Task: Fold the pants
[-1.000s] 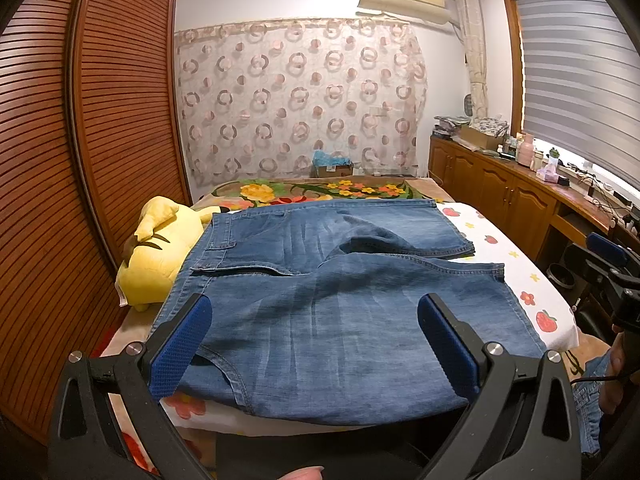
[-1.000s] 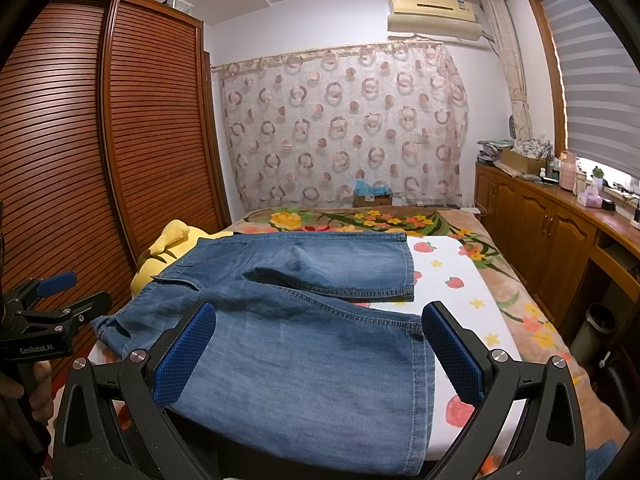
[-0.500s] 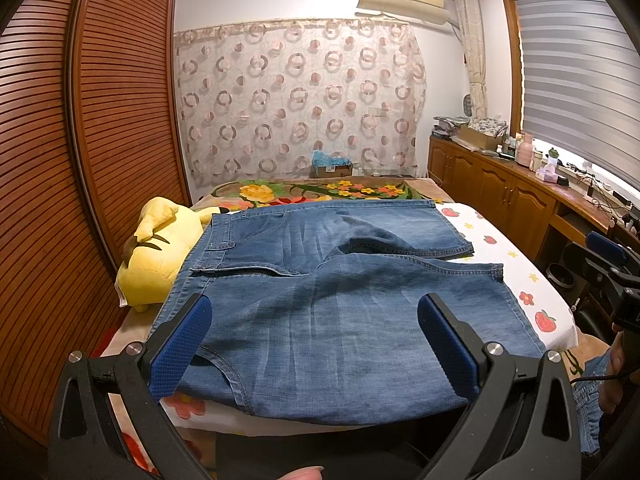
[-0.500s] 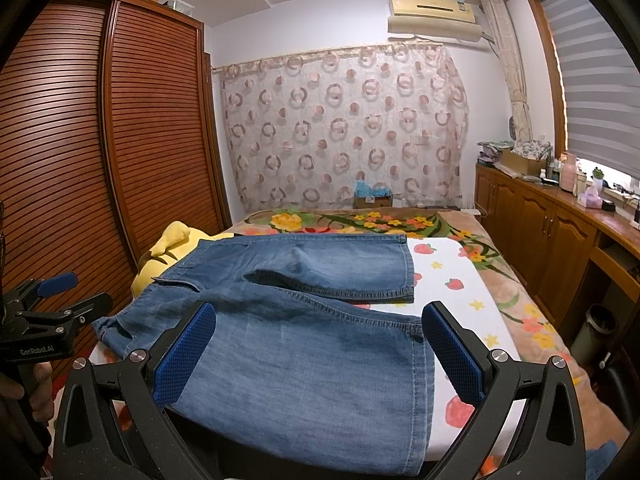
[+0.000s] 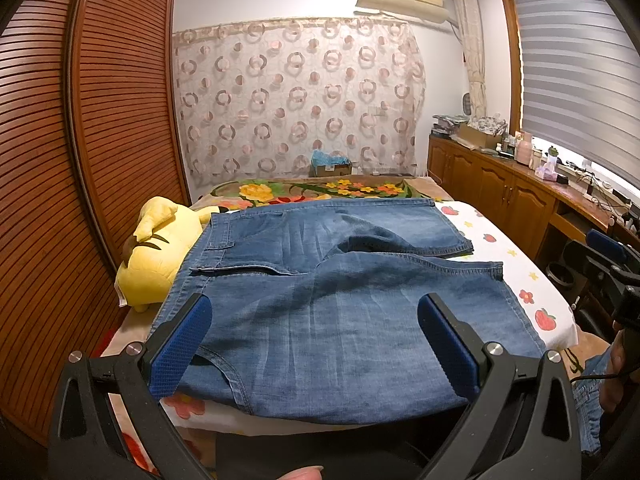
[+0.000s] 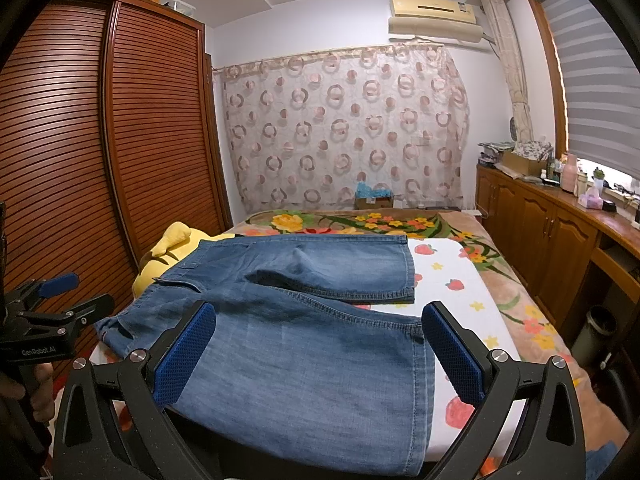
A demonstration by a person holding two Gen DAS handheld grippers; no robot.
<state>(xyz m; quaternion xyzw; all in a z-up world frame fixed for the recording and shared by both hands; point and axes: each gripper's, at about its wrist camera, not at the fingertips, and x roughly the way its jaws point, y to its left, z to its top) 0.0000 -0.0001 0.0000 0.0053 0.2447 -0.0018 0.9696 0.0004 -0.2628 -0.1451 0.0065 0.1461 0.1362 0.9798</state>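
Blue denim pants (image 5: 328, 296) lie spread flat on the bed, waistband to the left, both legs pointing right, near leg hanging slightly over the front edge. They also show in the right wrist view (image 6: 304, 328). My left gripper (image 5: 314, 342) is open and empty, held above the near edge by the waist and hip. My right gripper (image 6: 320, 350) is open and empty, above the near leg. The left gripper also shows at the left edge of the right wrist view (image 6: 56, 300), and the right gripper at the right edge of the left wrist view (image 5: 612, 256).
A yellow plush toy (image 5: 156, 256) lies against the waistband at the bed's left. A wooden slatted wardrobe (image 5: 80, 160) stands on the left. Wooden cabinets (image 5: 500, 196) with clutter run along the right. A floral blanket (image 5: 320, 190) covers the far bed. A bin (image 6: 596, 328) stands right.
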